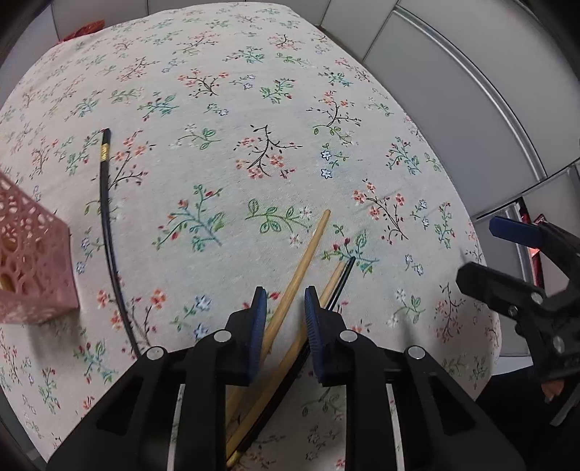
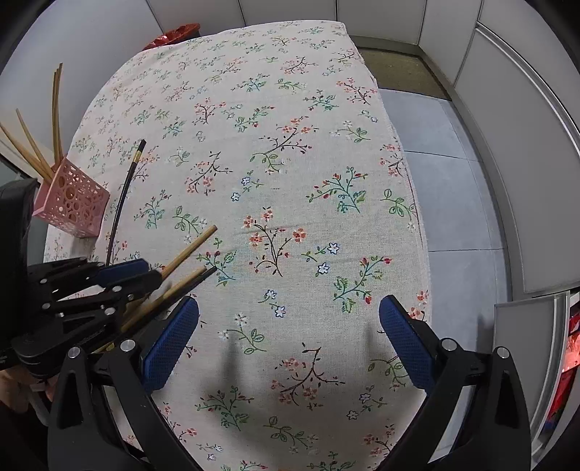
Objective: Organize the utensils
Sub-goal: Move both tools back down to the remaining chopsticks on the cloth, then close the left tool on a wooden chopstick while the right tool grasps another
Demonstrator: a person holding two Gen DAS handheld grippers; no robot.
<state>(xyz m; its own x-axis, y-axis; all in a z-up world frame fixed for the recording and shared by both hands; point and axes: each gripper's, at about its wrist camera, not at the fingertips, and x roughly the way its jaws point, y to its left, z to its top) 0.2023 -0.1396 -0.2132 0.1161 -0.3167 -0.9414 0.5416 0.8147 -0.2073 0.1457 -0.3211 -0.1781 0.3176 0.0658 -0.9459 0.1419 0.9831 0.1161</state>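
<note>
My left gripper (image 1: 282, 300) is open, its blue pads on either side of a wooden chopstick (image 1: 301, 268) lying on the floral tablecloth. A second wooden chopstick (image 1: 331, 282) and a black chopstick (image 1: 342, 280) lie just right of it, under the right pad. Another black chopstick with a gold band (image 1: 106, 224) lies apart at the left. A pink perforated holder (image 1: 32, 264) stands at the far left; in the right wrist view the holder (image 2: 72, 197) has several wooden chopsticks (image 2: 54, 119) in it. My right gripper (image 2: 288, 319) is wide open and empty above the cloth.
The floral tablecloth (image 2: 290, 163) covers the table; its right edge drops to a grey tiled floor (image 2: 453, 188). White cabinet panels stand behind and to the right. A red object (image 2: 177, 32) sits beyond the far left corner.
</note>
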